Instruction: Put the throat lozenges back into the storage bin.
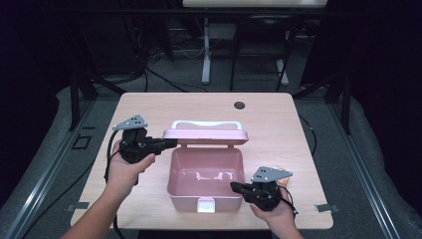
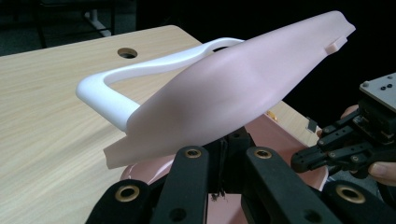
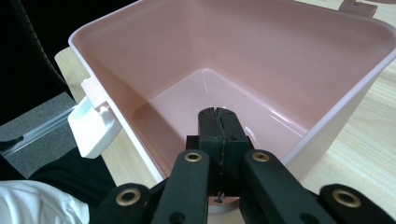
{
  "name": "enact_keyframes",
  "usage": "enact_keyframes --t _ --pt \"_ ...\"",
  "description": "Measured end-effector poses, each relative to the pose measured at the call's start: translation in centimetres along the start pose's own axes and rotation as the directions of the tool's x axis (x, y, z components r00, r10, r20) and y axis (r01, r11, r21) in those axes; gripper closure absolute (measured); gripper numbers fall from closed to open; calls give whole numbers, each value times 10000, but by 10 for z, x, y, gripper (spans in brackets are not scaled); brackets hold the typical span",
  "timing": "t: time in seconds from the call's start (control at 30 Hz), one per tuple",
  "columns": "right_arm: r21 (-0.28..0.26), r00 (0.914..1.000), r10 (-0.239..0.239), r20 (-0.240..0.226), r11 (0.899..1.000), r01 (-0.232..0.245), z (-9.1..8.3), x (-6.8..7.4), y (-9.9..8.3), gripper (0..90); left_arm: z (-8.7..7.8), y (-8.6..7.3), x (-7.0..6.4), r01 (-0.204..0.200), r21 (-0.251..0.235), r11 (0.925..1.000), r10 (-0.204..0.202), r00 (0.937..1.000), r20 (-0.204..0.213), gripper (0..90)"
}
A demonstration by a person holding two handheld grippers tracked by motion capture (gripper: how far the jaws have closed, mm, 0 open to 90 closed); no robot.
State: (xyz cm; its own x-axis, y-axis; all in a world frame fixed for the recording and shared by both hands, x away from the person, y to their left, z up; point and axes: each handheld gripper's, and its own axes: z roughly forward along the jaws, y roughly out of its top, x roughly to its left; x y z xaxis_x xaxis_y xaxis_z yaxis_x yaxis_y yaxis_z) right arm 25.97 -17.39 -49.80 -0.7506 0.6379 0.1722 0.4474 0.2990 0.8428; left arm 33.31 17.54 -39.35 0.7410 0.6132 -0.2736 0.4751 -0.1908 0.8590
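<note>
A light wooden table (image 1: 149,107) holds one pink plastic box (image 1: 206,174), sitting at its middle toward the near edge. The box is open and empty; its glossy inner floor shows in the right gripper view. Its one lid (image 1: 205,135) stands raised at the far side, hinged to the far rim, with one white handle (image 1: 206,123) arching behind it. One white latch (image 1: 206,204) hangs on the near wall.

The box looks light, stiff and thin-walled, with a smooth, somewhat slippery surface. It seems likely to slide if pushed at one side only. The rim or the handle looks the safest place to grip, and the lid edge suits swinging it.

There are two grippers. The left gripper (image 1: 169,143) reaches from the left to the lid's left end. In its own view its jaws are together under the lid's edge; whether they pinch the lid cannot be told. The right gripper (image 1: 234,186) sits at the box's near right corner, jaws closed on nothing, tips poised over the rim.

One small dark hole (image 1: 239,105) marks the table's far side. A small orange thing (image 1: 284,175) lies just beyond the right gripper, mostly hidden.
</note>
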Motion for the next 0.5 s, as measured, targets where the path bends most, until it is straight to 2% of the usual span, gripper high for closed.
enact_keyframes --t 0.5 --pt "-13 10000 -14 29 10000 14 0 1 0 900 5 6 6 -50 63 10000 53 9993 -374 898"
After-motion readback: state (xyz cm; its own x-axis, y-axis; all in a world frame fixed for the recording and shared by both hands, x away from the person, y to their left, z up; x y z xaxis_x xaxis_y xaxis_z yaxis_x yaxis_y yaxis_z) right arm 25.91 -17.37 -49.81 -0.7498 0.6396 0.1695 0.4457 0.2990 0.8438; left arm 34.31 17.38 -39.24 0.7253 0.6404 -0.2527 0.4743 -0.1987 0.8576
